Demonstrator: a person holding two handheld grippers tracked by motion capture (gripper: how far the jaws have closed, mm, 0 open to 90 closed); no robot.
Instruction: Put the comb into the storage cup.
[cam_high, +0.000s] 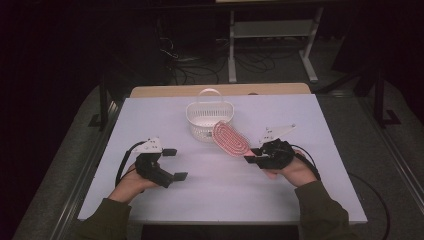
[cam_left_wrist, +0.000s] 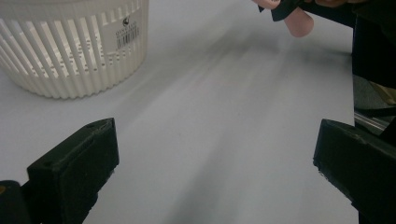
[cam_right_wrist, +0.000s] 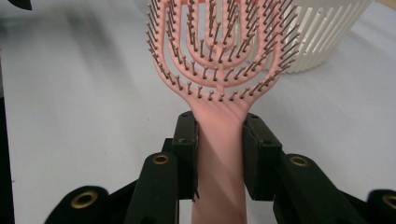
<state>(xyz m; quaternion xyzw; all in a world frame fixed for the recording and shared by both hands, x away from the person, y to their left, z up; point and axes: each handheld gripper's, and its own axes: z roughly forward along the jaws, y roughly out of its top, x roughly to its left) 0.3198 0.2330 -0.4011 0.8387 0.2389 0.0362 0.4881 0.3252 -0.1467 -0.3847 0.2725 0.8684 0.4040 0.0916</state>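
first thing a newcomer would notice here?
The pink hairbrush, clamped by its handle in the right gripper and held with its head next to the white basket at the middle of the table. Then the left gripper, jaws wide open with nothing between them, on the near left of the table.

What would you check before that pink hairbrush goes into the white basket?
1. Grip: right gripper fingers clamp the hairbrush by its handle: ok.
2. Brush head points toward the basket: ok.
3. Basket stands upright on the table, mouth open: ok.
4. Basket inside free of other things: cannot tell.
5. Left gripper is open, holds nothing, and sits away from the basket: ok.
6. Brush head high enough to pass the rim: cannot tell.
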